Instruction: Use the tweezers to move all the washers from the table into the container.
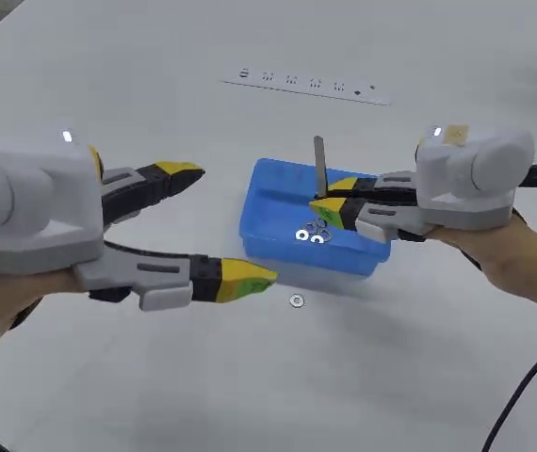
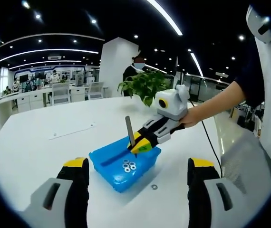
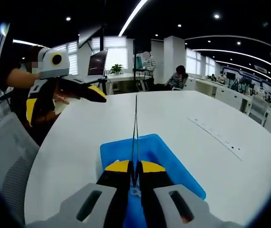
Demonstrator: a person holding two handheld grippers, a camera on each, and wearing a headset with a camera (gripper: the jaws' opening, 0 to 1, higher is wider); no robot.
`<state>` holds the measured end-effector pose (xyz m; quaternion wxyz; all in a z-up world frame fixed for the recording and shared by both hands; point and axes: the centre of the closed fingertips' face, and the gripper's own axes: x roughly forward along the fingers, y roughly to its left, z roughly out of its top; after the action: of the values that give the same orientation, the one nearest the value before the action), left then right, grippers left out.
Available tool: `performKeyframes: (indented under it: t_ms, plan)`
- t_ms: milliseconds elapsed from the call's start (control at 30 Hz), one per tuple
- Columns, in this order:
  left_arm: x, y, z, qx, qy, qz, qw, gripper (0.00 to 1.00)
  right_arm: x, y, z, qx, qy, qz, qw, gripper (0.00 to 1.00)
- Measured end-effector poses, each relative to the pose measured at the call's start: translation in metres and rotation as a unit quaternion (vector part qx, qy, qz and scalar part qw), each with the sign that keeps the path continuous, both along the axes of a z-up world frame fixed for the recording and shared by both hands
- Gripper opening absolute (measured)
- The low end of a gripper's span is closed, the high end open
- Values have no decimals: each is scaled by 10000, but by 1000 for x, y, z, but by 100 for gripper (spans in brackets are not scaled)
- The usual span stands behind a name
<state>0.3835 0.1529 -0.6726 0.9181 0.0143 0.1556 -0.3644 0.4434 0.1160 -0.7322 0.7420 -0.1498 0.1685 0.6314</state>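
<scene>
Looking down, head view, left gripper [image 1: 217, 224]: jaws spread wide with nothing between them, above the white worktop [image 1: 108, 377], left of the container.
Head view, right gripper [image 1: 328, 200]: jaws pressed together on the tweezers [image 1: 319, 162], which stand up from the yellow tips; a hand [image 1: 499, 256] grasps the body.
Head view, container [image 1: 278, 247]: blue open shallow tray at the middle of the worktop, under the right gripper's tips.
Head view, washers [image 1: 312, 234]: small cluster on the container's floor near its front wall.
Head view, loose washer [image 1: 296, 301]: flat on the worktop just in front of the container, apart from it.
Head view, power strip [image 1: 306, 85]: long white bar beyond the container, well apart.
Left gripper view, own jaws: two yellow-tipped jaws rise far apart at the bottom, empty; the container sits between them, farther off.
Left gripper view, right gripper: comes in from the right over the container's far side, tweezers slanting upward from its tips; washers lie in the tray, the loose washer on the worktop nearer the camera.
Left gripper view, background: a potted plant [image 2: 145, 85] and a standing person [image 2: 134, 69] beyond the worktop.
Right gripper view, own jaws: closed tight on the tweezers, whose thin arms run straight ahead; whether their tips carry anything cannot be told.
Right gripper view, container: directly below and ahead of the jaws.
Right gripper view, left gripper: upper left, jaws apart, well away.
</scene>
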Motion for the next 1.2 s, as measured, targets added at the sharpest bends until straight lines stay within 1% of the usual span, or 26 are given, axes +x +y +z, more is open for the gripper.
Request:
performKeyframes:
  t_ms: [67, 100, 133, 267, 300, 367, 433, 500, 533, 600, 633, 767, 800, 867, 900, 933, 1000, 1033, 1067, 1133, 1167, 1200]
  plan:
    - [9, -3, 1, 54, 5, -88, 9999, 81, -2, 1, 3, 9, -34, 46, 10000, 7]
    - [12, -5, 1, 71, -9, -120, 9999, 75, -3, 1, 3, 6, -46, 77, 10000, 7]
    - [18, -7, 2, 91, -32, -156, 9998, 72, -5, 2, 4, -11, -83, 133, 9999, 7]
    - [28, -16, 8, 43, -88, -293, 9995, 67, -11, 6, 8, 4, -121, 252, 9996, 7]
    - [31, -19, 10, 32, -106, -356, 9993, 64, -14, 7, 9, 16, -131, 297, 9995, 7]
    - [35, -25, 12, 41, -141, -473, 9988, 58, -18, 8, 11, 33, -159, 366, 9992, 7]
    - [36, -30, 14, 18, -137, -607, 9981, 50, -21, 10, 13, 53, -163, 424, 9990, 7]
    - [37, -35, 16, 10, -144, -701, 9974, 46, -24, 11, 15, 87, -152, 479, 9987, 8]
    - [37, -37, 17, 14, -155, -733, 9972, 46, -25, 11, 16, 97, -148, 494, 9986, 8]
    - [36, -40, 19, -6, -154, -816, 9965, 44, -28, 11, 17, 138, -123, 540, 9984, 8]
    - [36, -41, 20, -3, -180, -854, 9962, 42, -30, 12, 19, 183, -89, 580, 9981, 8]
    - [34, -44, 25, -95, -210, -946, 9953, 29, -36, 12, 22, 234, -66, 681, 9974, 8]
    - [33, -45, 26, -125, -199, -980, 9949, 27, -38, 12, 23, 252, -55, 705, 9972, 8]
    - [27, -49, 27, -207, -84, -1092, 9938, 20, -41, 13, 24, 296, 4, 747, 9968, 8]
    - [25, -50, 29, -216, -104, -1124, 9934, 16, -43, 13, 25, 319, 49, 780, 9964, 8]
    - [22, -51, 31, -245, -121, -1189, 9925, 13, -44, 13, 25, 306, 34, 803, 9963, 8]
    - [19, -51, 32, -265, -103, -1230, 9920, 9, -50, 13, 25, 303, 66, 920, 9953, 8]
    - [15, -51, 32, -248, -75, -1351, 9905, 9, -52, 14, 25, 312, 50, 953, 9949, 8]
    - [14, -51, 31, -237, -65, -1368, 9903, 9, -56, 14, 25, 290, 49, 1011, 9944, 8]
    - [11, -50, 31, -145, -71, -1439, 9895, 8, -60, 14, 25, 269, 31, 1073, 9939, 8]
    - [8, -50, 30, 17, -143, -1527, 9882, 8, -61, 15, 25, 255, 11, 1102, 9936, 8]
    - [8, -49, 29, 225, -267, -1550, 9873, 7, -62, 15, 25, 243, 5, 1117, 9934, 8]
